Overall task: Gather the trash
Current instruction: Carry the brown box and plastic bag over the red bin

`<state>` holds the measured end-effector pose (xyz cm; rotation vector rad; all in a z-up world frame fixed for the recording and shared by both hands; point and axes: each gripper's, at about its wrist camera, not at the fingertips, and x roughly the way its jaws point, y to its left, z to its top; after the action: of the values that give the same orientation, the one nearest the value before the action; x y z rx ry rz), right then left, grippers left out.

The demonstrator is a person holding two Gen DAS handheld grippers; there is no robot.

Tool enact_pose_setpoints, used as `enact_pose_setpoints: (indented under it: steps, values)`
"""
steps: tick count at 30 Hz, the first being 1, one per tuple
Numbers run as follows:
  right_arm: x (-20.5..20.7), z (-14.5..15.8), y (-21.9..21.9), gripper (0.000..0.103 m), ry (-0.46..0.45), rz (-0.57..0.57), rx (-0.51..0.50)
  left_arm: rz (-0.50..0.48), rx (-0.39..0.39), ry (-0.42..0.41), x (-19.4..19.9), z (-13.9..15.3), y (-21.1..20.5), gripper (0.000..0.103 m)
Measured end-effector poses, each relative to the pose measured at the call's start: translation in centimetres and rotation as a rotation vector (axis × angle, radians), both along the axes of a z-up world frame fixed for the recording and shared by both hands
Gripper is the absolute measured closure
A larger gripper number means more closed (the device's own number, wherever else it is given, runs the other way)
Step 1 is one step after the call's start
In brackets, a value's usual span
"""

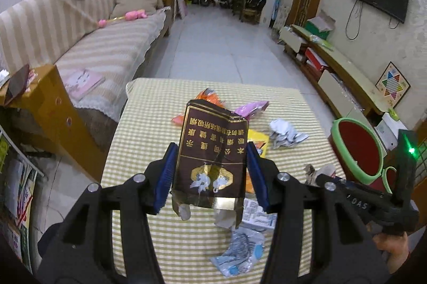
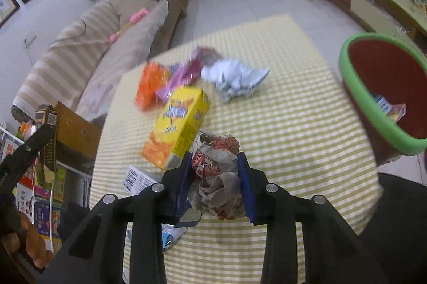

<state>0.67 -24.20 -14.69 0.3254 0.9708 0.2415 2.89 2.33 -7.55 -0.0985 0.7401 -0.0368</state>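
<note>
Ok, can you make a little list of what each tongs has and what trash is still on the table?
left tongs: shut on the flattened dark brown and gold cigarette pack, lifted above the table
right tongs: shut on the crumpled grey and red paper wad
table: yellow and white striped cloth
trash still lying there: yellow and orange carton, crumpled white paper ball, orange wrapper, pink wrapper
bin: red tub with a green rim, beside the table, some small boxes inside
</note>
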Motion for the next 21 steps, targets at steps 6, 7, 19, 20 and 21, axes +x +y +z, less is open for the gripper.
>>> enact_pose_setpoints:
  steps: [6, 7, 19, 20, 21]
  values:
    - [-0.9, 2.7, -0.3, 0.07, -0.07, 0.015, -0.015, -0.026, 0.009, -0.017, 0.3, 0.7, -1.1, 0.054]
    - [-1.0, 3.1, -0.4, 0.07, -0.077, 0.019, -0.006, -0.029, 0.01, -0.017, 0.4, 0.6, -1.2, 0.054]
    - [-1.7, 4.9, -1.9, 0.069, -0.123, 0.002, -0.002, -0.062, 0.03, -0.014, 0.8, 0.4, -2.7, 0.054]
    - [-1.7, 4.8, -2.1, 0.069, -0.121, 0.0, 0.0, -0.069, 0.034, -0.011, 0.9, 0.3, -2.9, 0.054]
    - [-1.7, 4.7, -2.3, 0.069, -0.119, -0.004, 0.001, -0.072, 0.037, -0.01, 1.0, 0.2, -3.1, 0.054]
